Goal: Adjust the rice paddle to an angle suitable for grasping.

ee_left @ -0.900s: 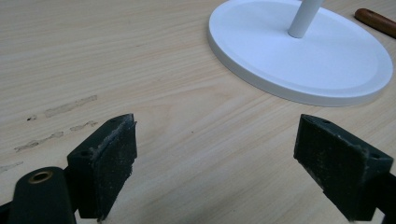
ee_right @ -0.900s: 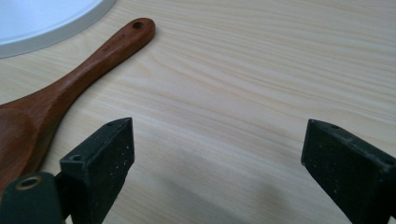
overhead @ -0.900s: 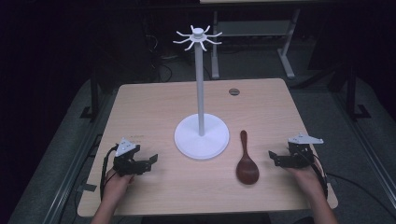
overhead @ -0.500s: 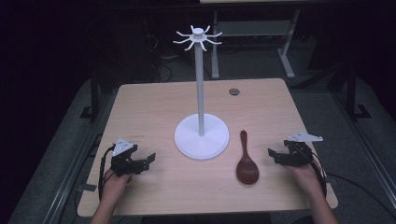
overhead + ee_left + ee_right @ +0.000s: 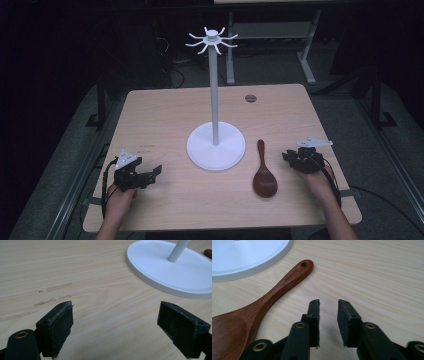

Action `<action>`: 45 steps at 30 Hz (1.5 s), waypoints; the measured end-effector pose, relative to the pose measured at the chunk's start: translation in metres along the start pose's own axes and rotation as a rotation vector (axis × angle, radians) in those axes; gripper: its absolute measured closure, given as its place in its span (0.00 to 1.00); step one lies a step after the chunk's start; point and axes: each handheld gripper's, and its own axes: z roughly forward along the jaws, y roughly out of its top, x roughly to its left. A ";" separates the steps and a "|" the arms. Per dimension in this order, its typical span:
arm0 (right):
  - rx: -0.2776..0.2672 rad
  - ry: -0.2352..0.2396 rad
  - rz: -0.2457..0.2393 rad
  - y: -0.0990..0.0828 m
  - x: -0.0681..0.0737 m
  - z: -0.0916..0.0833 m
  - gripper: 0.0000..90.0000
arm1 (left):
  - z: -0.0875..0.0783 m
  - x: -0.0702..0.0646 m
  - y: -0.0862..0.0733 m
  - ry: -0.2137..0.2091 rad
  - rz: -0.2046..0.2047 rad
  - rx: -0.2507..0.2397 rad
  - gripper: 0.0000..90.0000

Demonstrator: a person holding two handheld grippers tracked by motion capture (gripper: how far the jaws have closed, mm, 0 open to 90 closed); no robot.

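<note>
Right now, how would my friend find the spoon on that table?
Look at the tall white stand in the middle of the wooden table. Just right of its round base lies the spoon, flat, handle pointing away. It is the one dark brown wooden thing there.

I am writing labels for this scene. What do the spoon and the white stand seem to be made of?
The spoon looks like dark reddish-brown wood with a smooth finish: grain shows faintly, and lettering is stamped on the handle. The white stand seems to be painted metal or plastic, matte and even; the pictures do not show which.
</note>
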 end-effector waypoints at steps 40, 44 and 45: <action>0.041 0.104 -0.108 0.036 0.017 0.054 1.00 | 0.004 -0.003 0.000 -0.007 -0.002 0.003 0.14; 0.042 0.121 -0.109 0.036 0.019 0.055 1.00 | 0.004 -0.004 0.000 -0.007 0.003 -0.002 0.14; 0.038 0.127 -0.113 0.036 0.019 0.056 1.00 | 0.004 -0.004 0.000 -0.006 0.003 -0.001 0.14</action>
